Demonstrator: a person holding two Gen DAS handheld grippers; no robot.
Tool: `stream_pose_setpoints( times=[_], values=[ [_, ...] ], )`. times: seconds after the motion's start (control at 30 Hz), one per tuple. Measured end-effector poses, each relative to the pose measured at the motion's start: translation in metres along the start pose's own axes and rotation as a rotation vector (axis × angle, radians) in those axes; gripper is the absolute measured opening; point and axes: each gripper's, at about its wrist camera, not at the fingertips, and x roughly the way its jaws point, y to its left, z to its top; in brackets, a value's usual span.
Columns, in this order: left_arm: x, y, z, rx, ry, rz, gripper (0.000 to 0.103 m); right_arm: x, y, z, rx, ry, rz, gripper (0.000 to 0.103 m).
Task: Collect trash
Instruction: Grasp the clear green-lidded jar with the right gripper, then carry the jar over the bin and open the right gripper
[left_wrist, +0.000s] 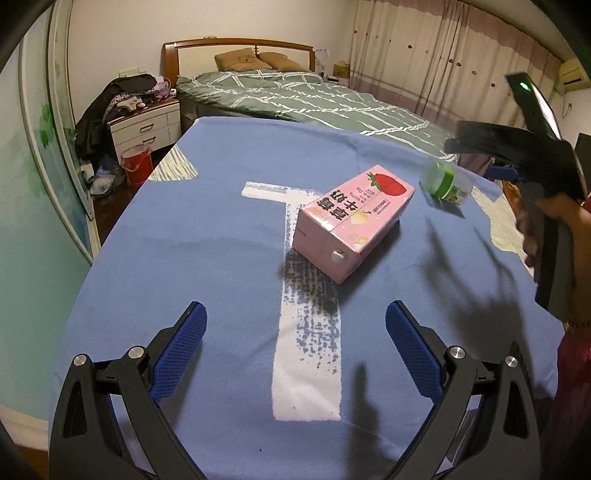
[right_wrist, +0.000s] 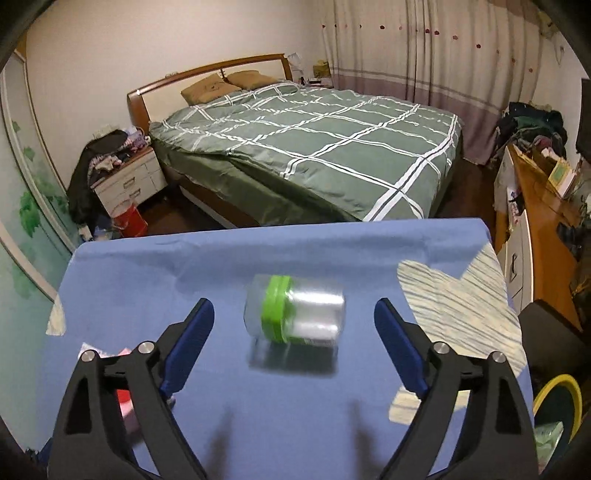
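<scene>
Fingers (right_wrist: 192, 332) apart around blurred, perhaps airborne jar (right_wrist: 295, 314)

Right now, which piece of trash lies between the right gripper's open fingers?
The clear jar with the green band, on its side; the pink strawberry milk carton lies before the left gripper.

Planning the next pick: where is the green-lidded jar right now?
The jar lies on its side on the blue cloth, ahead of and between the right gripper's open fingers. In the left wrist view it lies right of the pink carton.
</scene>
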Motion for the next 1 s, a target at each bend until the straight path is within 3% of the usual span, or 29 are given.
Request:
stream_pose_setpoints(
  times=[0.1,0.43,0.5,0.57,0.83,1.0],
  values=[
    [0.003,-0.001,0.000,0.001,0.011,0.004,0.096,0.014,0.010,0.005,-0.010,0.032,-0.058,0.084],
    [0.006,-0.002,-0.001,0.000,0.024,-0.001,0.096,0.048,0.006,0.005,0.005,0.109,-0.082,0.084],
    [0.007,-0.002,-0.001,0.000,0.025,-0.002,0.096,0.049,-0.001,0.001,0.016,0.116,-0.063,0.067],
    [0.007,-0.002,-0.001,-0.005,0.027,-0.003,0.096,0.046,-0.005,-0.002,0.020,0.119,-0.048,0.067],
    [0.009,0.002,-0.001,-0.026,0.034,-0.005,0.096,-0.011,-0.048,-0.039,0.022,0.111,0.029,0.067],
    [0.008,0.003,-0.001,-0.028,0.025,-0.002,0.096,-0.064,-0.103,-0.084,0.107,0.072,-0.031,0.067]
  ],
)
